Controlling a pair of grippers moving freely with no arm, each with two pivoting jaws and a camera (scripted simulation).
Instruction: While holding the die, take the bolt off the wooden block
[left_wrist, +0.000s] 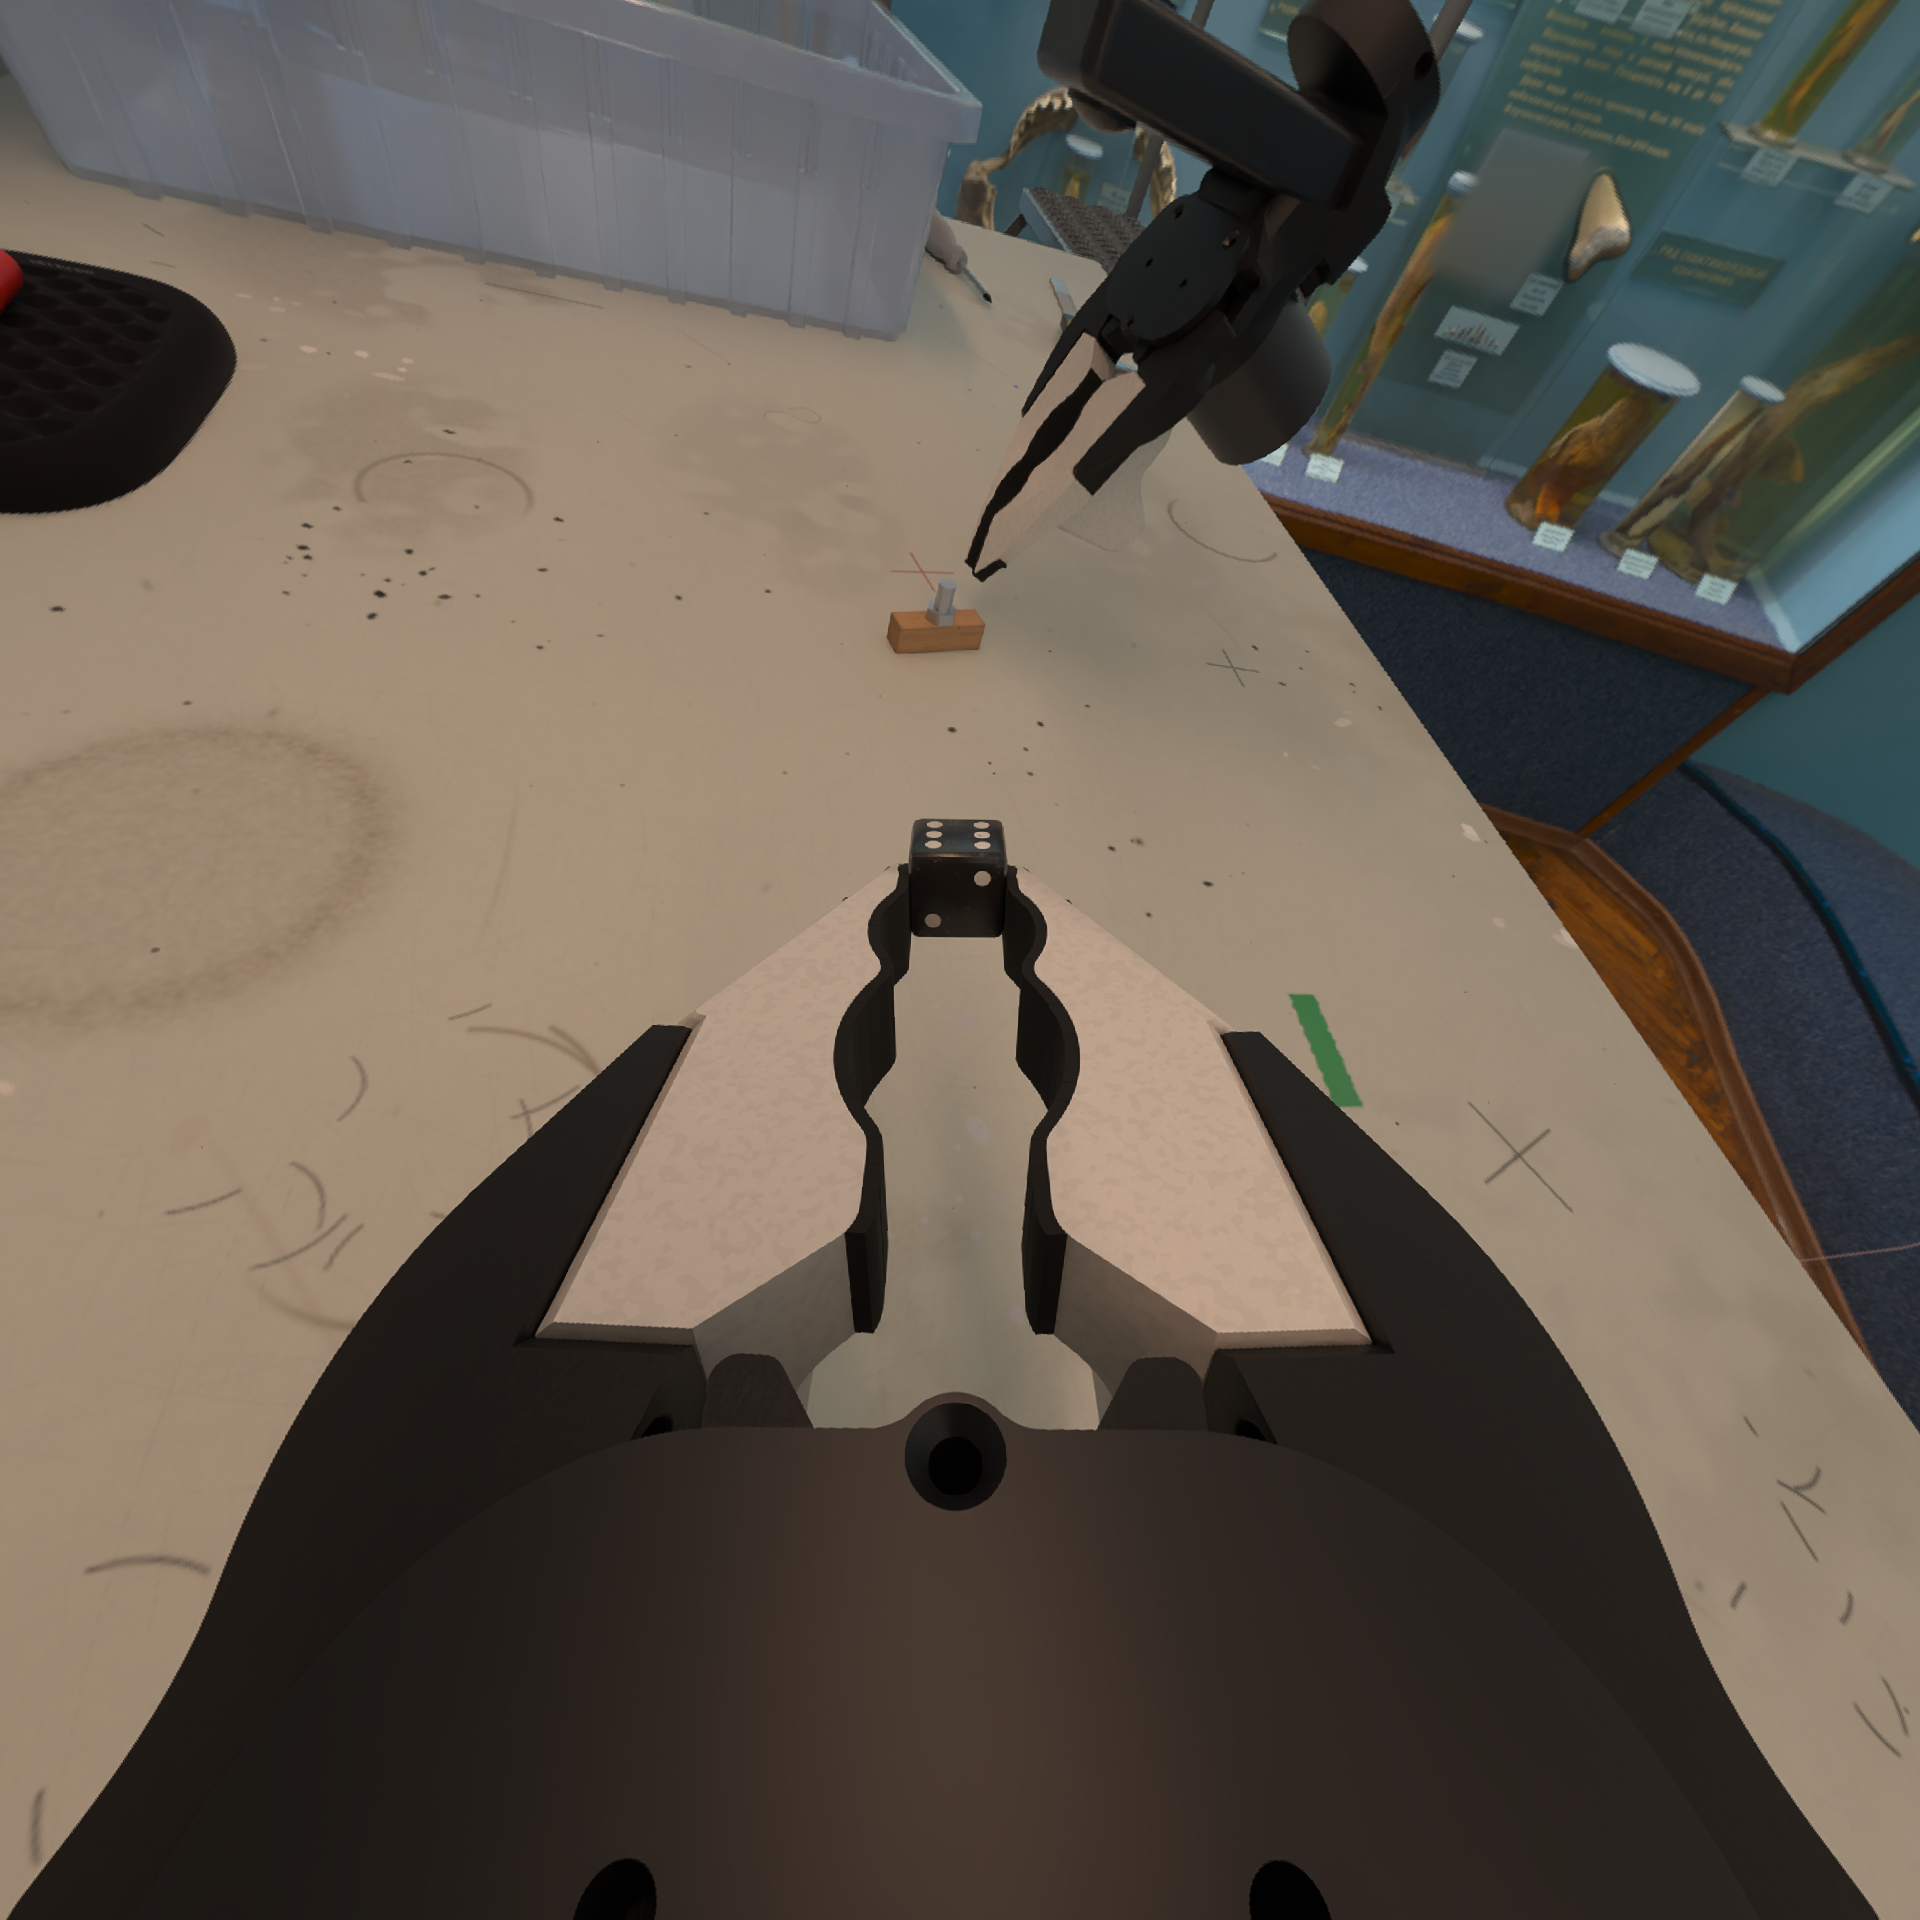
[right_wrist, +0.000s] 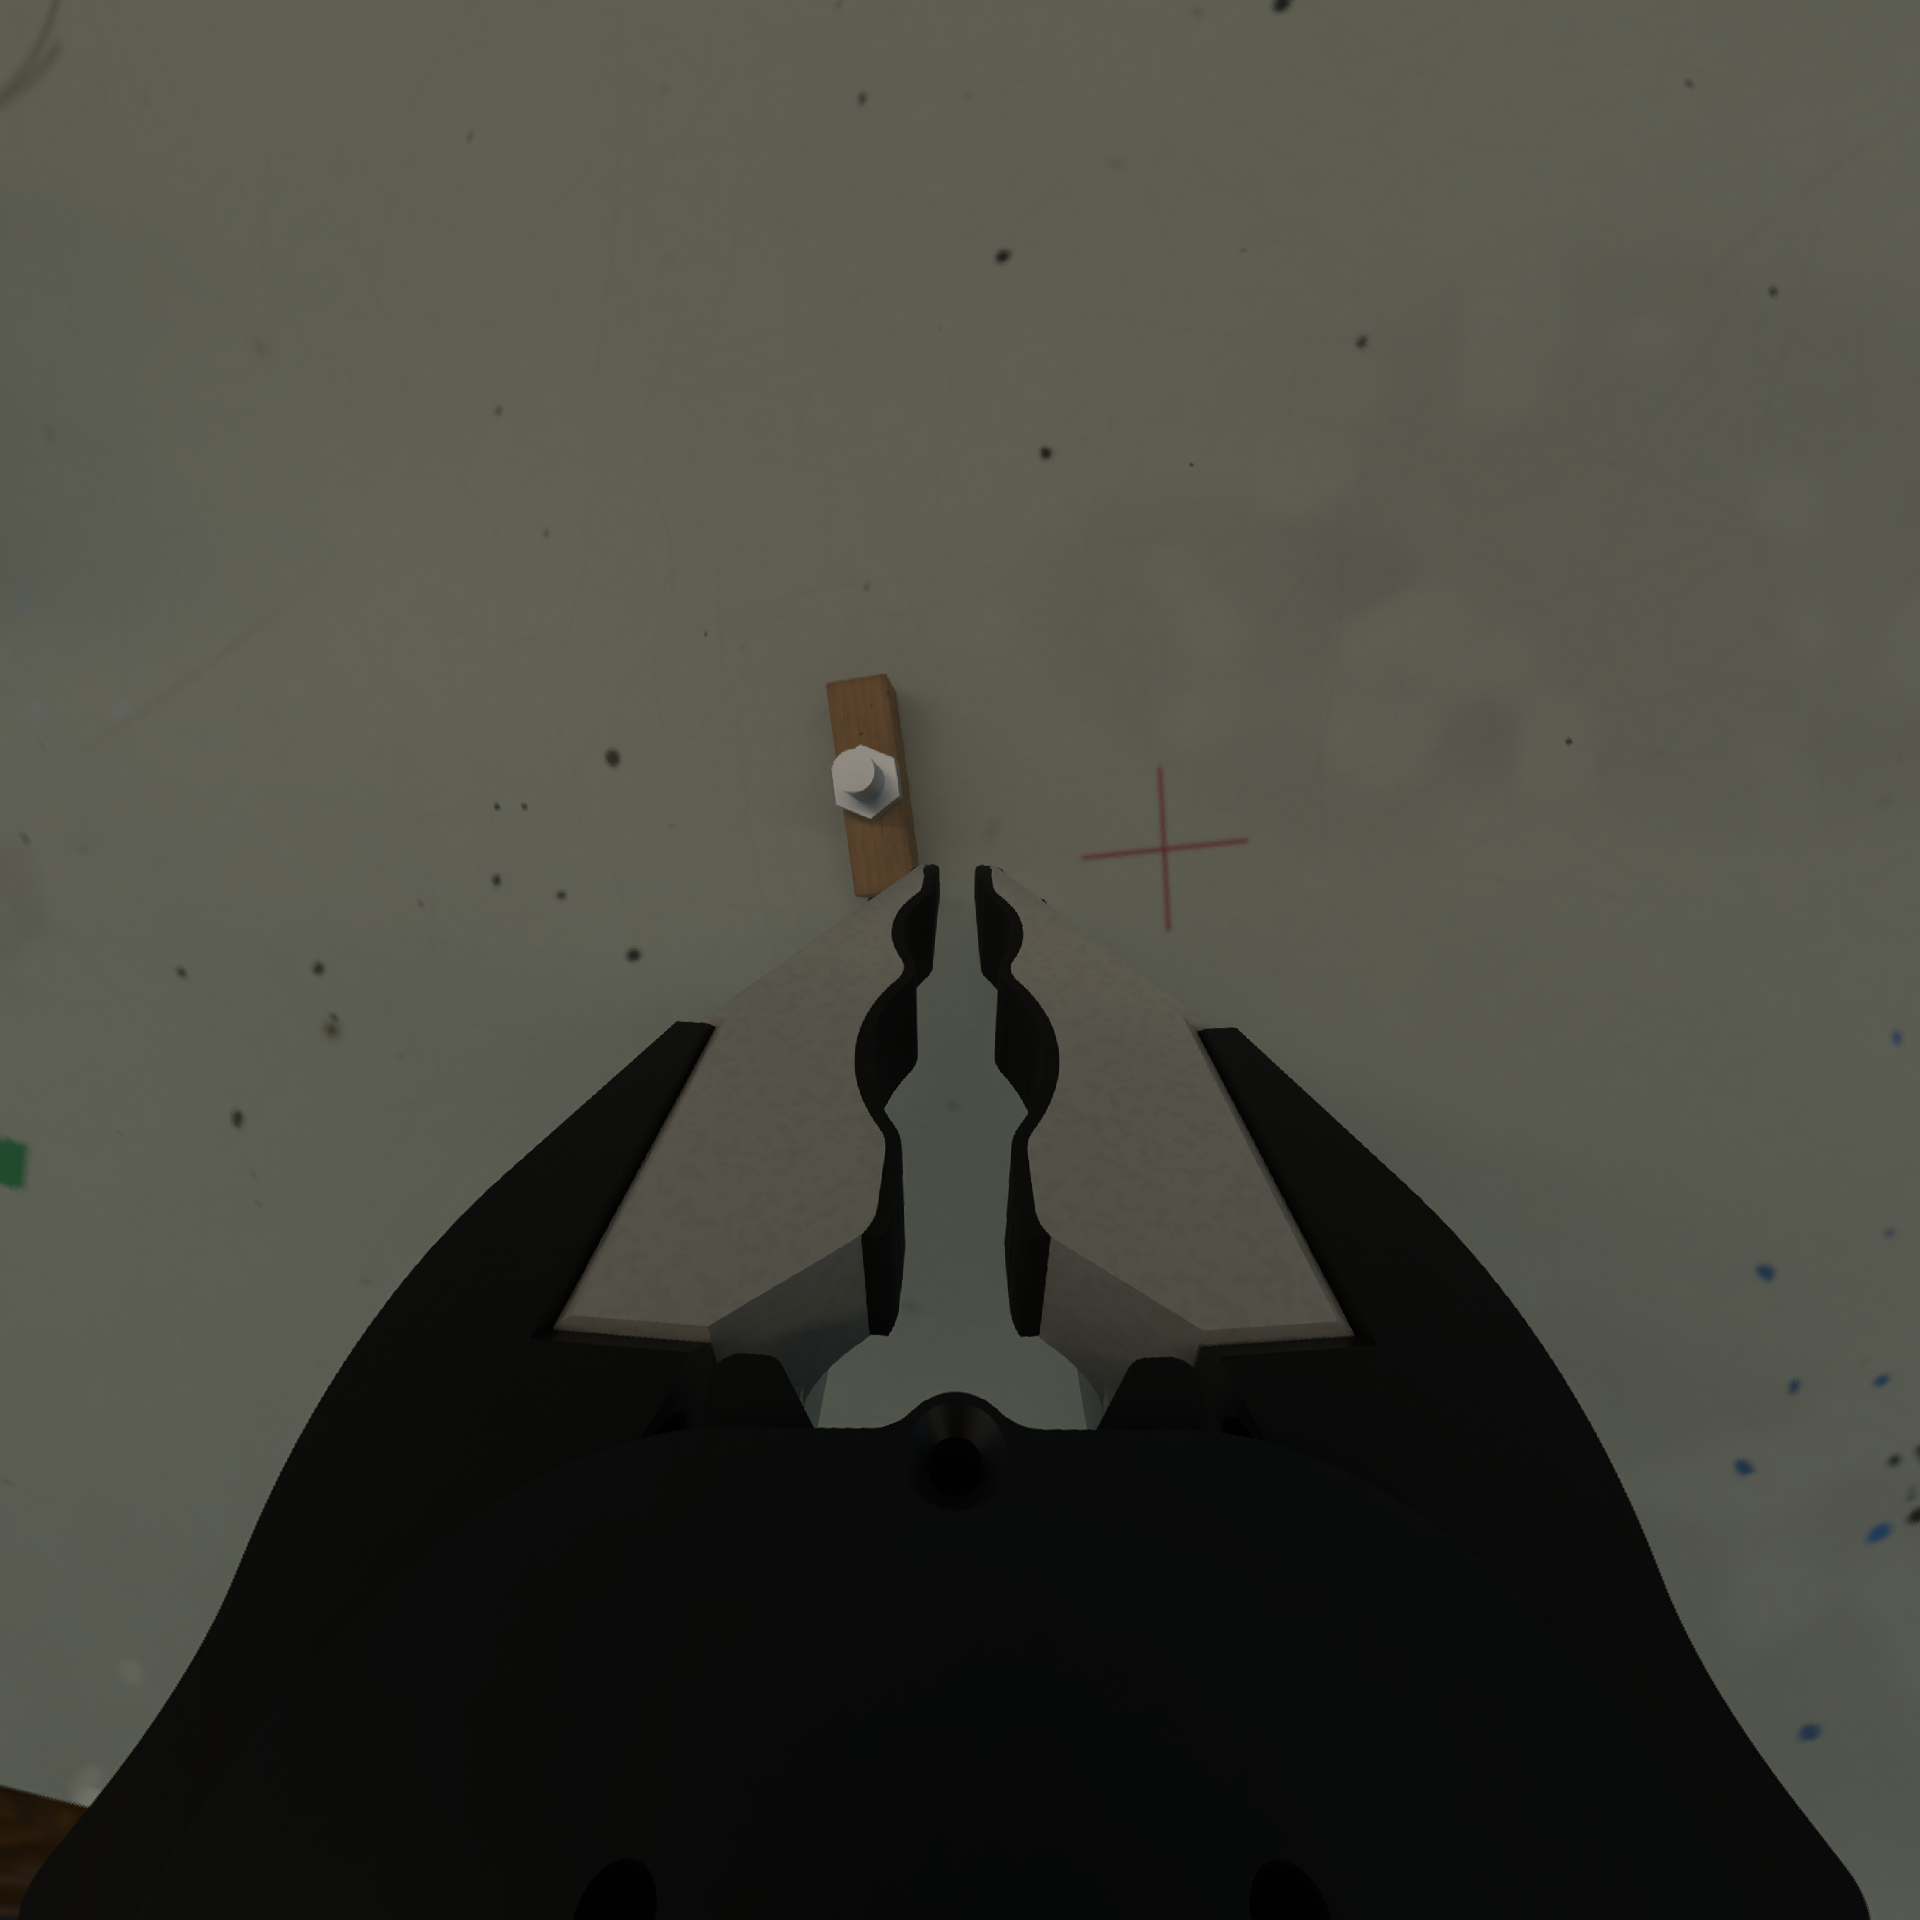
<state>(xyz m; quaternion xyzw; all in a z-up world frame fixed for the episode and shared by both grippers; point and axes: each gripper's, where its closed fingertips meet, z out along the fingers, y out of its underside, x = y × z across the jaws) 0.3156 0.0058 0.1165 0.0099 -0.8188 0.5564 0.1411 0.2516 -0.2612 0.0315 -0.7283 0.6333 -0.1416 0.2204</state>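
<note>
Left gripper (left_wrist: 956, 883) pinches black die (left_wrist: 957, 878) at its tips, above bench (left_wrist: 623, 675). Ahead, wooden block (left_wrist: 935, 631) with grey bolt (left_wrist: 945, 602) standing on it. Right gripper (right_wrist: 956, 878) hangs over block's near end, fingers nearly closed, narrow gap, empty; bolt just left of its tips

Black die with white pips showing between my mottled off-white fingers

I am seeing my left gripper (left_wrist: 956, 883) in black with speckled pale pads, the die (left_wrist: 957, 876) black with white dots, the wooden block (left_wrist: 935, 632) tan-orange under a light grey bolt (left_wrist: 945, 601), a thin red cross (right_wrist: 1164, 847), a green tape strip (left_wrist: 1324, 1047), a black honeycomb mat (left_wrist: 78, 384), a translucent grey bin (left_wrist: 499, 135), and a beige tabletop (left_wrist: 623, 727) flecked with black specks and blue spots.
</note>
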